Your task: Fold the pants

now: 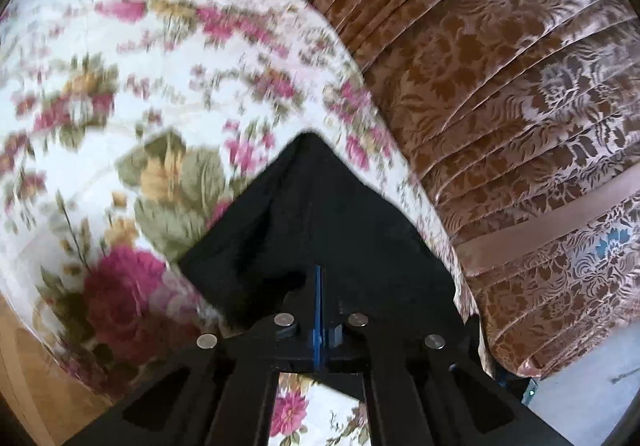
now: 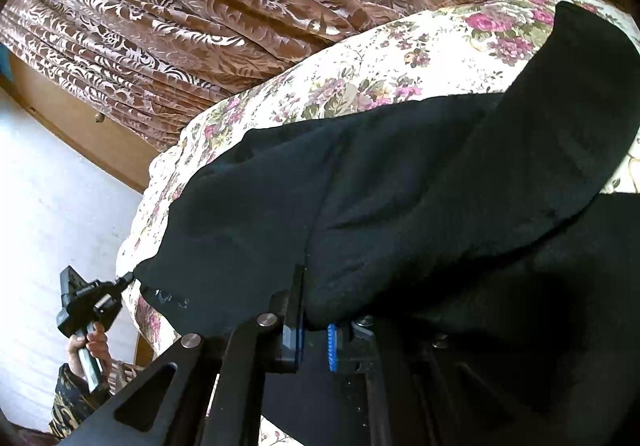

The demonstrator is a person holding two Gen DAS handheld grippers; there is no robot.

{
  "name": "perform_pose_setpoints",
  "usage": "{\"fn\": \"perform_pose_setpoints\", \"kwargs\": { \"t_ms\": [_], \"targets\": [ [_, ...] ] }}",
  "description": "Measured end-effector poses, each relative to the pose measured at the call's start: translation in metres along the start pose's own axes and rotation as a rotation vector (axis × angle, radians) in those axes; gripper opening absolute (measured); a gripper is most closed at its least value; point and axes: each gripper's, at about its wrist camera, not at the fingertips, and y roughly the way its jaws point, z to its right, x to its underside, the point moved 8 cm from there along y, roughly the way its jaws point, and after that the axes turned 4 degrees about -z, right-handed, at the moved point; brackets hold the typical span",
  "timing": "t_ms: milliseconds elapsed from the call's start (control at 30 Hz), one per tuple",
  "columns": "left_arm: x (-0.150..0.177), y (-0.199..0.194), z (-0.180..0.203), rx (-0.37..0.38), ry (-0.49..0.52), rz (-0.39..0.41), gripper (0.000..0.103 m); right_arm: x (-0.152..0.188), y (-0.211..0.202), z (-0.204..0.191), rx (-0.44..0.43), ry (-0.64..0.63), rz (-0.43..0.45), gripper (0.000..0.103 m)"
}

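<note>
The black pants (image 2: 400, 186) lie across a floral bedspread (image 2: 320, 66), with one leg running up to the far right. My right gripper (image 2: 310, 286) is shut on a thick fold of the cloth at its near edge. At the lower left, my left gripper (image 2: 127, 278) pinches the pants' outer corner, held by a person's hand (image 2: 90, 346). In the left wrist view a pointed flap of the pants (image 1: 312, 206) rises from the shut left gripper (image 1: 320, 278) over the blurred bedspread (image 1: 120, 86).
A brown patterned curtain (image 1: 500, 86) hangs close behind the bed and also fills the upper left of the right wrist view as curtain (image 2: 160, 6). A wooden board (image 2: 80, 118) and pale floor (image 2: 48, 186) lie beside the bed's edge.
</note>
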Motion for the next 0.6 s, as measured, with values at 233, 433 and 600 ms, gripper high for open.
{"fn": "perform_pose_setpoints", "kwargs": {
  "t_ms": [233,433,600],
  "targets": [
    [0.006,-0.003,0.006,-0.008,0.014,-0.040,0.002,-0.001,-0.006,0.000,-0.002,-0.002,0.015,0.007],
    [0.035,0.006,0.001,0.012,-0.041,-0.110,0.045,0.002,-0.001,0.002,-0.007,0.008,0.007,0.007],
    [0.030,0.017,-0.002,0.022,-0.092,-0.093,0.042,0.002,-0.001,0.002,-0.007,0.009,0.002,0.007]
  ]
}}
